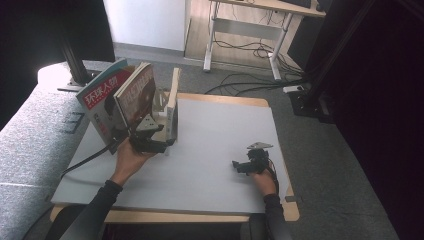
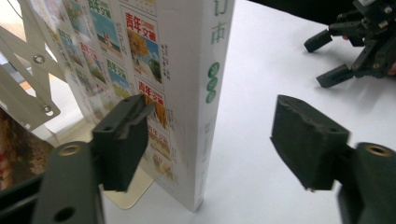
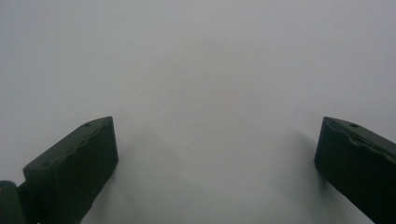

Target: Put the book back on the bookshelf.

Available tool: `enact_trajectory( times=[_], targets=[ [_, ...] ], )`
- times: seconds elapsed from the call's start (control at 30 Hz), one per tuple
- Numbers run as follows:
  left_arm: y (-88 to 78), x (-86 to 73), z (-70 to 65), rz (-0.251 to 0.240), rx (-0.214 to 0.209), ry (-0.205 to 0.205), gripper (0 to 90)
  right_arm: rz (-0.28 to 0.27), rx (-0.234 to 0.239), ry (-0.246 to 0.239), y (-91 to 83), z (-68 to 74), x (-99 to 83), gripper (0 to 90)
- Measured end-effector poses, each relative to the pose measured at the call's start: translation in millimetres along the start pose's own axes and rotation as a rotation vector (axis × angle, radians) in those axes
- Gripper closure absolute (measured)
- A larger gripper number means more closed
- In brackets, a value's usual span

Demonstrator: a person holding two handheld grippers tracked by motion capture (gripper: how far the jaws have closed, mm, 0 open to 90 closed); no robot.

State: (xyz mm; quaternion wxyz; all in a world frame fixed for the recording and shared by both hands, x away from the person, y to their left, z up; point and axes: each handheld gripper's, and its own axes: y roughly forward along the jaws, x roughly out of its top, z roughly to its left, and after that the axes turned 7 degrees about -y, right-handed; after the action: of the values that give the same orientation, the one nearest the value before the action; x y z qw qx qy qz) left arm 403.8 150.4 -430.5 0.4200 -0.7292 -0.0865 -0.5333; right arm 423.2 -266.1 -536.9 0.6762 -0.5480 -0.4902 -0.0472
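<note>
- Two magazines (image 1: 117,97) are seen leaning at the table's far left corner, propped in an extending white rack (image 2: 28,79); thin, floppy covers are judged likely to bend if taken by one edge.
- A thick white book (image 2: 205,84) is stood upright on its bottom edge near the table's (image 1: 220,135) far left part, just beside the rack's foot. Its spine is turned toward the left gripper's camera, its printed cover to the left.
- The book is judged stiff and fairly heavy, with a glossy cover that may slip; a hold across the spine, low down and with both covers pinched, is judged the firmest.
- The left gripper (image 2: 210,140) is held with its jaws spread wide on either side of the spine; nothing is clamped, and the left pad (image 2: 122,140) lies close to or against the cover.
- The right gripper (image 1: 249,164) is rested near the table's right edge, well apart from the book, with jaws parted and empty over bare white surface.
</note>
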Motion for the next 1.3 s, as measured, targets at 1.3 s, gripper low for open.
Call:
enact_trajectory(
  times=[1.3],
  targets=[
    [-61.6, -41.2, 8.6, 0.055, -0.030, 0.004, 2.1, 0.000, 0.000, -0.001, 0.0, 0.1, 0.1, 0.0]
  ],
)
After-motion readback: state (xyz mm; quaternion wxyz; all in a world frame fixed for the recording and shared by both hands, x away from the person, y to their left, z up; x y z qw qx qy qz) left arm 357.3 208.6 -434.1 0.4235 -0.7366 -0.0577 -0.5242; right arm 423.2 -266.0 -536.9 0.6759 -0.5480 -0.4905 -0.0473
